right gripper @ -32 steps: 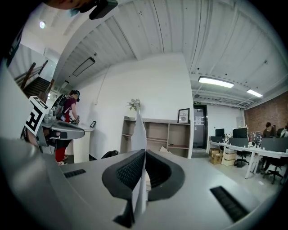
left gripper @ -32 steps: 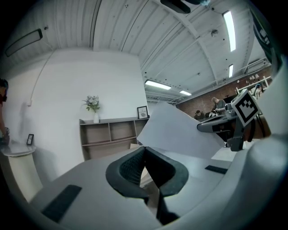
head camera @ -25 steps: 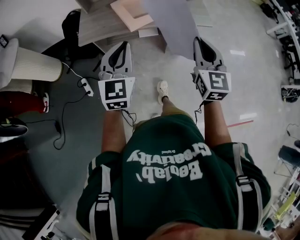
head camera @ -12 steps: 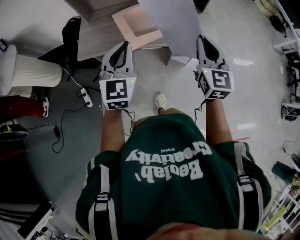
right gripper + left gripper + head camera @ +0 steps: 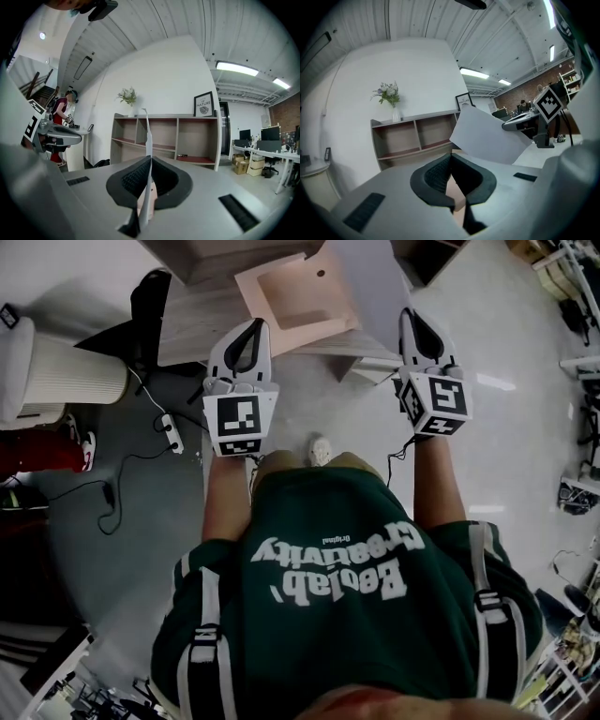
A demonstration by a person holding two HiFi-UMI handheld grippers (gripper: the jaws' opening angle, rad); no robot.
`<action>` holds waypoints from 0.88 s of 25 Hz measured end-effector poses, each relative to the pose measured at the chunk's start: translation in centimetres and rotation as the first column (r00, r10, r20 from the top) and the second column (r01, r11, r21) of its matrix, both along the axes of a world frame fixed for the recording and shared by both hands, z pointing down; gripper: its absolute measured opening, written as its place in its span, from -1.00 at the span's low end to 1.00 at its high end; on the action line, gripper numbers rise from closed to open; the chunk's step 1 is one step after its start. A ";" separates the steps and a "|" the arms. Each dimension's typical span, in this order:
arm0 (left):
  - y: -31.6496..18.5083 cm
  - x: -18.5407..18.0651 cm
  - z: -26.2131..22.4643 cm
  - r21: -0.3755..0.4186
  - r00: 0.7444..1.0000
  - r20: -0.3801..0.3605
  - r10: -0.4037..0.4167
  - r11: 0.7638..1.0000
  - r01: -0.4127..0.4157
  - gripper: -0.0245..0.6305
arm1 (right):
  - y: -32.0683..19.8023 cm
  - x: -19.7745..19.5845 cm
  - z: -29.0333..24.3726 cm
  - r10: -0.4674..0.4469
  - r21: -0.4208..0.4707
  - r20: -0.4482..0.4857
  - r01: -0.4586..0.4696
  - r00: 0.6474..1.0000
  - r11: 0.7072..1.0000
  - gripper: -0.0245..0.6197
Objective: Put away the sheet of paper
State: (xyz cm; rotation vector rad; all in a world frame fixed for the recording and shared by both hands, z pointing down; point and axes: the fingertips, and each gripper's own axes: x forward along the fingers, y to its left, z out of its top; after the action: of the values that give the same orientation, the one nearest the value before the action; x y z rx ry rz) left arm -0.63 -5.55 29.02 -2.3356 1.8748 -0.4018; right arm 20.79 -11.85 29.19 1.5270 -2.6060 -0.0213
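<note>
Right hand-held gripper [image 5: 149, 161] pinched tight on one edge of the sheet of paper [image 5: 370, 287], holding it upright and clear, likely for carrying to the shelf unit [image 5: 187, 136]; left hand-held gripper [image 5: 451, 159] closed, empty.

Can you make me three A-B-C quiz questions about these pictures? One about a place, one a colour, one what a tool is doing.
1. Where is the plant? A on top of the shelf; B on the floor; C in a box.
2. What colour is the shirt? A green; B yellow; C pink.
3. What is the right tool doing? A gaping open; B pinching the paper; C holding a cup.
Answers: A, it tops the shelf; A, dark green; B, it squeezes the paper.
</note>
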 end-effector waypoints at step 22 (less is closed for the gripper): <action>-17.1 -10.2 3.9 -0.065 0.998 -0.010 0.067 0.996 -0.068 -0.87 | -15.0 -9.4 5.5 0.035 -0.136 -0.067 -0.044 0.997 0.990 -0.82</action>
State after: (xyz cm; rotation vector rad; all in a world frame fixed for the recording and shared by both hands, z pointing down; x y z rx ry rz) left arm -10.88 -22.60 32.94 -2.4382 1.8067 -0.4539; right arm 11.38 -26.82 34.70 1.5048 -2.4705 0.1081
